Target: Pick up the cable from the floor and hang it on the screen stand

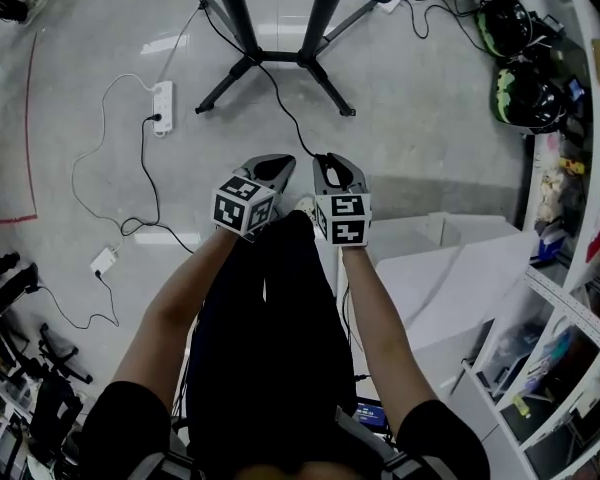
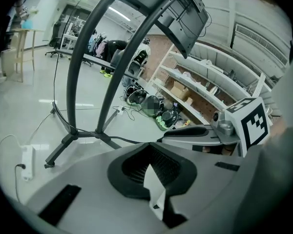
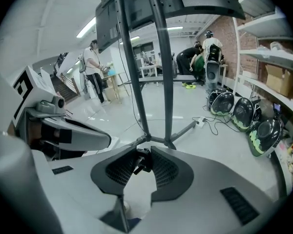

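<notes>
Both grippers sit side by side out front, forearms stretched, noses tipped down at the floor. Left gripper: jaws together, nothing in them that I can spot. Right gripper is pinched on the black cable, which trails off to the screen stand. Looks like mid-carry; next you'll need to raise it and drape it over the stand.

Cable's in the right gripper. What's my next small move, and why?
Probably lift the right gripper toward the stand. Its jaws pinch the cable, which trails to the stand's base on the floor, and the stand rises ahead, above the jaws.
</notes>
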Demonstrator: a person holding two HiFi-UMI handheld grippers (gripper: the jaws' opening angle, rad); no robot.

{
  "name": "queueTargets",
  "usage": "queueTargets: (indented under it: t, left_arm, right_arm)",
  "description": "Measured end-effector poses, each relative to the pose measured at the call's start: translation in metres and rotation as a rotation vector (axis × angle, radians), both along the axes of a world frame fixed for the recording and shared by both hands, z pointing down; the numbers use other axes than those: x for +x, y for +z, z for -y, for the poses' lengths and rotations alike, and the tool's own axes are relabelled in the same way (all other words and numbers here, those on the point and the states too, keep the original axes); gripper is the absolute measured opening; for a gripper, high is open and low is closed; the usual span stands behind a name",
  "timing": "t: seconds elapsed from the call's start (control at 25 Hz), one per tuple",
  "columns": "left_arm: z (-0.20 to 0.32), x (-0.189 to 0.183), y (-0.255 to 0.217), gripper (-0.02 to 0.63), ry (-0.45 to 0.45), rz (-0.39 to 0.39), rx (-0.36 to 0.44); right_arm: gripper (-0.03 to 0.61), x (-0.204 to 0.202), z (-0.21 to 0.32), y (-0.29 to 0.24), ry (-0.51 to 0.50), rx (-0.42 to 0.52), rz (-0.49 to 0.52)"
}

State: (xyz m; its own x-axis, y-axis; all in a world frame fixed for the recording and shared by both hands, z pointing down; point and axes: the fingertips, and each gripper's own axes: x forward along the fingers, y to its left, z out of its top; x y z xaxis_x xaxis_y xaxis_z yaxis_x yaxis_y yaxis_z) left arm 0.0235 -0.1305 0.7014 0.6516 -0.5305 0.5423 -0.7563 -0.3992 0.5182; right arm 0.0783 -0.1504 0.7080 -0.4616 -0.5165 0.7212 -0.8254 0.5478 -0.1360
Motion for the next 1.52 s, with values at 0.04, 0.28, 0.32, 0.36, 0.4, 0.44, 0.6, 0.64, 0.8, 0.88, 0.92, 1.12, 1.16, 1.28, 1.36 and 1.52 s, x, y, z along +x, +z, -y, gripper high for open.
queueTargets:
  t: [0.04, 0.28, 0.32, 0.36, 0.4, 0.44, 0.6, 0.64, 0.8, 0.88, 0.92, 1.12, 1.16, 1.28, 1.36, 1.52]
  left_arm:
    - [0.002, 0.001, -0.007, 0.005, -0.009, -0.003, 0.004]
    - [0.002, 0.0, -0.049, 0.005, -0.042, -0.023, 0.003]
    - [0.003, -0.001, -0.057, 0.005, -0.05, -0.024, 0.001]
    - [0.004, -0.001, -0.065, 0.005, -0.059, -0.028, -0.002]
    - [0.006, 0.0, -0.075, 0.005, -0.069, -0.036, -0.001]
    - [0.009, 0.001, -0.084, 0.005, -0.077, -0.045, 0.004]
    - [0.019, -0.002, -0.115, 0.005, -0.101, -0.064, 0.029]
    - [0.021, -0.004, -0.121, 0.005, -0.103, -0.061, 0.034]
    - [0.028, -0.012, -0.147, 0.005, -0.119, -0.053, 0.066]
    - [0.03, -0.015, -0.162, 0.005, -0.138, -0.066, 0.079]
    - [0.03, -0.017, -0.169, 0.005, -0.146, -0.072, 0.086]
    - [0.04, -0.027, -0.207, 0.005, -0.173, -0.076, 0.159]
    - [0.041, -0.027, -0.214, 0.005, -0.173, -0.083, 0.17]
    - [0.042, -0.026, -0.233, 0.005, -0.169, -0.095, 0.195]
    - [0.041, -0.027, -0.246, 0.005, -0.175, -0.105, 0.207]
    - [0.044, -0.031, -0.269, 0.005, -0.178, -0.124, 0.233]
  right_arm:
    - [0.107, 0.001, 0.002, -0.008, -0.004, 0.007, -0.005]
    - [0.107, 0.005, 0.009, -0.06, -0.021, 0.05, -0.024]
    - [0.107, 0.004, 0.011, -0.07, -0.032, 0.064, -0.025]
    - [0.107, 0.003, 0.014, -0.08, -0.046, 0.08, -0.028]
    - [0.107, 0.001, 0.017, -0.091, -0.064, 0.098, -0.033]
    - [0.107, 0.0, 0.02, -0.103, -0.082, 0.116, -0.042]
    - [0.107, -0.009, 0.035, -0.142, -0.133, 0.185, -0.076]
    - [0.107, -0.01, 0.039, -0.15, -0.14, 0.199, -0.085]
    - [0.107, -0.014, 0.051, -0.186, -0.194, 0.281, -0.144]
    - [0.107, -0.017, 0.055, -0.206, -0.21, 0.317, -0.151]
    - [0.107, -0.018, 0.056, -0.216, -0.214, 0.335, -0.155]
    - [0.107, -0.031, 0.06, -0.258, -0.242, 0.421, -0.161]
    - [0.107, -0.034, 0.06, -0.266, -0.249, 0.435, -0.16]
    - [0.107, -0.039, 0.06, -0.287, -0.258, 0.468, -0.156]
    - [0.107, -0.042, 0.061, -0.301, -0.252, 0.479, -0.14]
    - [0.107, -0.05, 0.067, -0.338, -0.267, 0.547, -0.151]
